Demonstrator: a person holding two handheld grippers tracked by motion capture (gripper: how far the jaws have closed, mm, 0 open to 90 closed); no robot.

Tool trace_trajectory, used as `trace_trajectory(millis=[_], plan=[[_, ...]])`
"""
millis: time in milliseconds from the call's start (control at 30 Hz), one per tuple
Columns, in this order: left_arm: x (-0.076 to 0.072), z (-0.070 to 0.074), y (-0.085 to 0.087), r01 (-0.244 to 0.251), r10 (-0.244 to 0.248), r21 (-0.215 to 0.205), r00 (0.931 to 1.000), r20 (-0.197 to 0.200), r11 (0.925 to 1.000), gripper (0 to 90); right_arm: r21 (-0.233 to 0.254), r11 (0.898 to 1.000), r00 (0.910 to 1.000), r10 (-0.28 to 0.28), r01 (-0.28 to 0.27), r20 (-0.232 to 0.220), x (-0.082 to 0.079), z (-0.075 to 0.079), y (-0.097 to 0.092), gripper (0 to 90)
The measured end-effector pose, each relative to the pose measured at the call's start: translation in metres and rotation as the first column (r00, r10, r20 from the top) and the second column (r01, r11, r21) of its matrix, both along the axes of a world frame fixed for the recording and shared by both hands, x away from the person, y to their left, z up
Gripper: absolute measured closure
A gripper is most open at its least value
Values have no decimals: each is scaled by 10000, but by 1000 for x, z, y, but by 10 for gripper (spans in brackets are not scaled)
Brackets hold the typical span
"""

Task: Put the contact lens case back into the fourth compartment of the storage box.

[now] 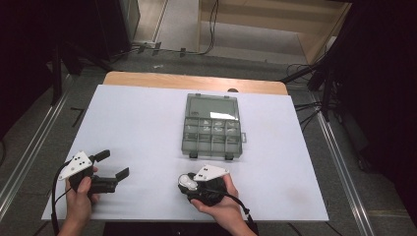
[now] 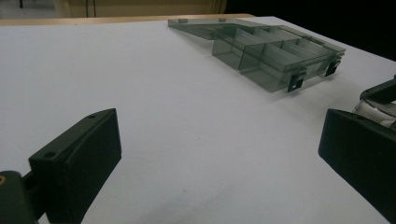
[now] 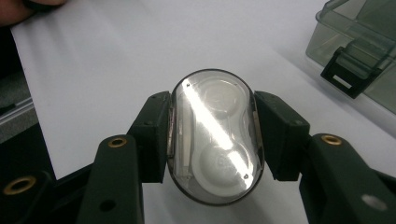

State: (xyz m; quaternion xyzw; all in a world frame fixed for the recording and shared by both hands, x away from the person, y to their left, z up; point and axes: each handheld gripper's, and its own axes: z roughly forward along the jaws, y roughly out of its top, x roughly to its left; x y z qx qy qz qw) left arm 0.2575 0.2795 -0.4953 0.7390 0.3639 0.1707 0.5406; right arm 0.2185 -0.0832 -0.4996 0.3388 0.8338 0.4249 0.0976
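right gripper view: an oval clear case (image 3: 215,135) is clamped by the right gripper (image 3: 214,140); left gripper (image 2: 219,154) is held wide open, empty.

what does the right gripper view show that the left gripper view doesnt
Right gripper view: the right gripper shut on a clear oval plastic case with two round white wells inside, a pad pressed on each long side.

Left gripper view: the left gripper with its black jaws wide apart and nothing between them, plus the whole smoky grey plastic compartment box, lid folded back flat and dividers visible.

Both: the white table top and the box's black latch.
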Motion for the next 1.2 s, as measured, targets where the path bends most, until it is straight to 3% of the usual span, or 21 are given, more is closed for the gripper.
trace_trajectory(millis=[1200], plan=[[0,0,0,-5,5,6,10000,32,10000,0,358,9989,9996,-293,292,31,7,13,-20,471]])
